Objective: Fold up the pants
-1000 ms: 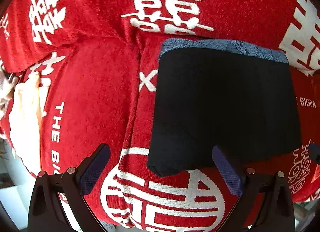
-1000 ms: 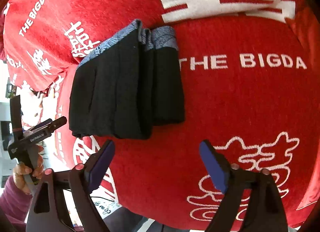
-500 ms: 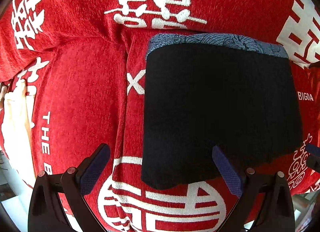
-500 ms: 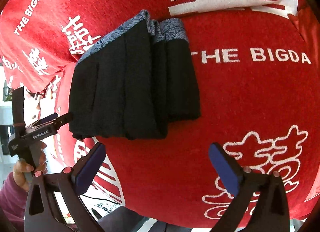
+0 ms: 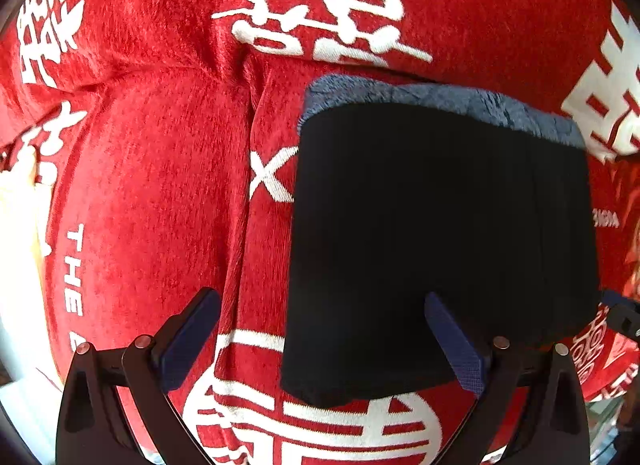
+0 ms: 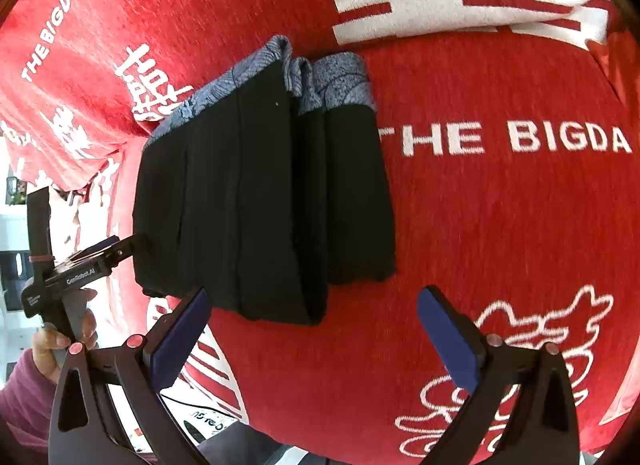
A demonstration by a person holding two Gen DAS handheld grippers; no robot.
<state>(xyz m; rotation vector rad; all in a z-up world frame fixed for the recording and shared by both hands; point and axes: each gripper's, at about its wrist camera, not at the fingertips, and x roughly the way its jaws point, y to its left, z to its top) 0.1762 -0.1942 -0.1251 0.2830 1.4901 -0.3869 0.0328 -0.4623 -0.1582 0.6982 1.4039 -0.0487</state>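
Note:
The black pants (image 5: 440,241) with a blue patterned waistband lie folded into a compact stack on the red cloth (image 5: 152,185); they also show in the right wrist view (image 6: 264,201). My left gripper (image 5: 320,337) is open and empty, its right finger over the stack's near edge. My right gripper (image 6: 316,329) is open and empty, just in front of the stack's near edge. The left gripper (image 6: 120,245) appears in the right wrist view at the stack's left side, held by a hand.
The red cloth with white characters and "THE BIGDA" lettering (image 6: 512,139) covers the rounded cushioned surface. Its edge drops off at the lower left (image 6: 200,421), where a white floor area shows. A pale object (image 5: 20,225) lies at the far left.
Both grippers have moved closer to the folded pants, which now look larger in both views. The jaws have stayed open. The pants have not moved.

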